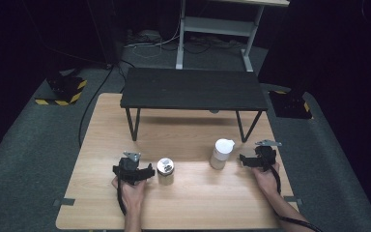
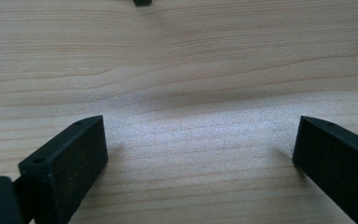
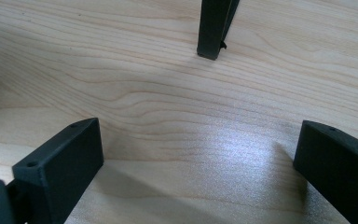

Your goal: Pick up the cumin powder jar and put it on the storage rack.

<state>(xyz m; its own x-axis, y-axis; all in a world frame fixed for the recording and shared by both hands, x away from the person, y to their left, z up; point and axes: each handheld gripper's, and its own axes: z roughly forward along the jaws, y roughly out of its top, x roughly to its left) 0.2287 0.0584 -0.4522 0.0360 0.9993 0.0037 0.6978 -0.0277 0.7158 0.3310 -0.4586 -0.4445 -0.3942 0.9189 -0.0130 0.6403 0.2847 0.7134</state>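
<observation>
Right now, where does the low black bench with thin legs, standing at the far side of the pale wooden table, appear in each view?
High view: the low black bench spans the table's far half, upper centre of the picture.
Left gripper view: a small dark piece at the top edge, probably one leg's foot.
Right gripper view: one black leg comes down at top centre, foot on the wood.
Shared landmark: the pale wood-grain tabletop.

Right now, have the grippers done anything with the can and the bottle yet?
Nothing looks done yet. The silver can and the white bottle stand upright on the table, untouched. The left gripper sits beside the can and the right gripper beside the bottle, both open with nothing between their fingers. Picking them up is left.
</observation>
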